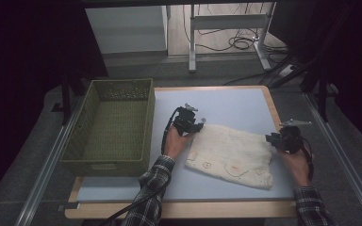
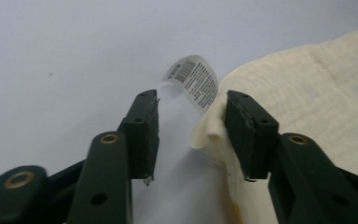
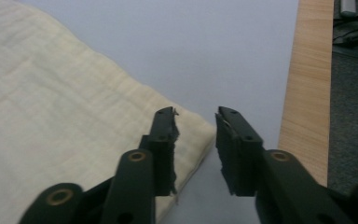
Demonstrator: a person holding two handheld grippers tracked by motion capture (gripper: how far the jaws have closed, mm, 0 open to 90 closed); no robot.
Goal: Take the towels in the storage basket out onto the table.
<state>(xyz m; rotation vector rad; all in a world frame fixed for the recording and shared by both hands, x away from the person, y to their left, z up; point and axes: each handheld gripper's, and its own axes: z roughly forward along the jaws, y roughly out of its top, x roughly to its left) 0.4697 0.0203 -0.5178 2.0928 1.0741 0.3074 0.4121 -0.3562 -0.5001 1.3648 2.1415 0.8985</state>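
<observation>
Two handheld grippers flank a cream cloth (image 1: 231, 155) folded flat on the table (image 1: 226, 106). Far left, a green basket (image 1: 111, 127) sits empty. Left gripper (image 1: 201, 123) and right gripper (image 1: 269, 138), both part-open and gripping nothing, straddle the cloth's far corners; basketing seemingly remains.

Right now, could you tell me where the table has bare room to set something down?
The far strip of the table, beyond the cream cloth and beside the green basket, is bare. So is the near strip between cloth and front edge. It is crowded at the cloth's far corners, where the left gripper and right gripper stand.
</observation>
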